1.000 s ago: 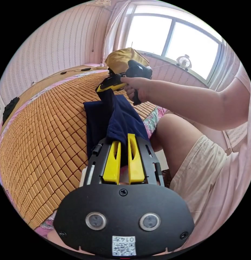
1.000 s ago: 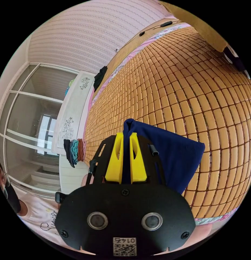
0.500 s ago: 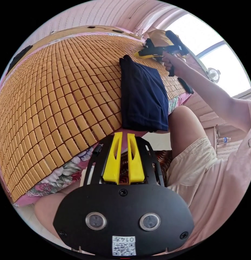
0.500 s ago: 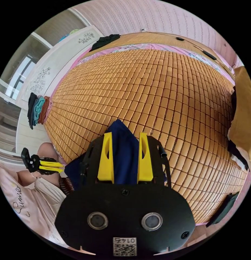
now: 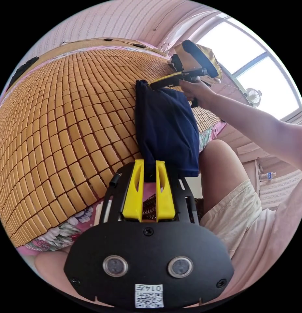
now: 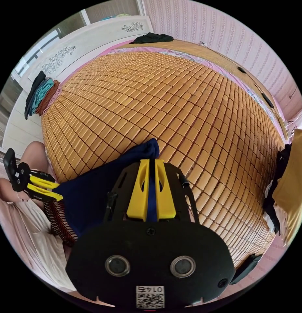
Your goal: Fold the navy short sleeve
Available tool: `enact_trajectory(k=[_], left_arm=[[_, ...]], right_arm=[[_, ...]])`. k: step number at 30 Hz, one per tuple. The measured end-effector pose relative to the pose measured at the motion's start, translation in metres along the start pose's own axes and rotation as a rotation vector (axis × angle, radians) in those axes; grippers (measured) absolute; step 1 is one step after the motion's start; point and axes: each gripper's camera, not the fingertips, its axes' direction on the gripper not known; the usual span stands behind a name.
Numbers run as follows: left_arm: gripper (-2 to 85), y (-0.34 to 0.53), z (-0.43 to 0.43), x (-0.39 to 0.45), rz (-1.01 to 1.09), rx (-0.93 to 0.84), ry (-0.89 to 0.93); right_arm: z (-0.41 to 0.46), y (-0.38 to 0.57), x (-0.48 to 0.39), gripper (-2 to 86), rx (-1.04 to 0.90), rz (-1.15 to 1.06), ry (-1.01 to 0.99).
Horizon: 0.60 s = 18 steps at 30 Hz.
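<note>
The folded navy short-sleeve shirt [image 5: 167,130] lies at the near edge of the bed's tan bamboo-tile mat [image 5: 59,124]. The left gripper [image 5: 149,169] pinches its corner at 6 o'clock; the right gripper [image 6: 151,163] clamps the opposite corner, seen at 12 o'clock in the left gripper view.

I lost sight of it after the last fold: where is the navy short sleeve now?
The navy short sleeve lies folded on the bamboo mat at its near edge, by the person's knee, stretched between the left tongs and right tongs.
</note>
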Motion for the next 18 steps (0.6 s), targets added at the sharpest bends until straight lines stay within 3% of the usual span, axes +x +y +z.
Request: enact_trajectory(k=[9, 18], left_arm=[[-0.4, 0.001, -0.077, 0.035, 0.108, 0.158, 0.042], [-0.6, -0.047, -0.142, 0.184, 0.515, 0.215, 0.061]], right_arm=[[-0.124, 0.146, 0.003, 1.1, 0.516, 0.247, -0.201], [-0.231, 0.346, -0.005, 0.9, 0.813, 0.518, -0.026]])
